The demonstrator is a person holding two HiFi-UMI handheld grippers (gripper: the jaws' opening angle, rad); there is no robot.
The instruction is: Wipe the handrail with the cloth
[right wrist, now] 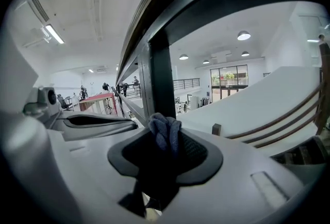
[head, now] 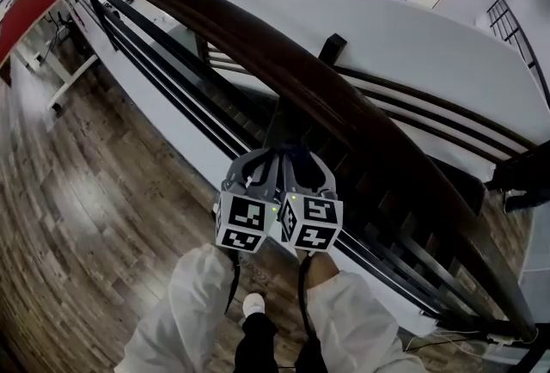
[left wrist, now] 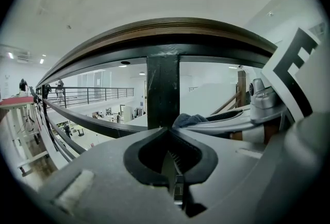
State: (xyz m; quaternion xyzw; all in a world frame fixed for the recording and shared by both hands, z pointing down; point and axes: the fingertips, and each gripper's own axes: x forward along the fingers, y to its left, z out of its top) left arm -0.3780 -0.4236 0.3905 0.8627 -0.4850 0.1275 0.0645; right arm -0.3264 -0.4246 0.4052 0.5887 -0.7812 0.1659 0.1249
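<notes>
The handrail (head: 284, 70) is a dark brown wooden bar on black metal, running from upper left to lower right. Both grippers are held side by side just below it, near a black post (left wrist: 162, 91). My right gripper (right wrist: 165, 126) is shut on a bunched blue-grey cloth (right wrist: 165, 132), which pokes out between its fingertips under the rail (right wrist: 154, 16). My left gripper (left wrist: 168, 130) is shut with nothing between its fingers. From the left gripper view the cloth (left wrist: 190, 120) shows to the right. In the head view the left gripper (head: 255, 163) and right gripper (head: 302, 158) nearly touch.
Thinner black rails (head: 163, 62) run below the handrail. Beyond it lie a curved white wall (head: 404, 45) and a staircase (head: 404, 217). Wooden floor (head: 86, 217) is under me. People stand far off by a red table (right wrist: 95, 99).
</notes>
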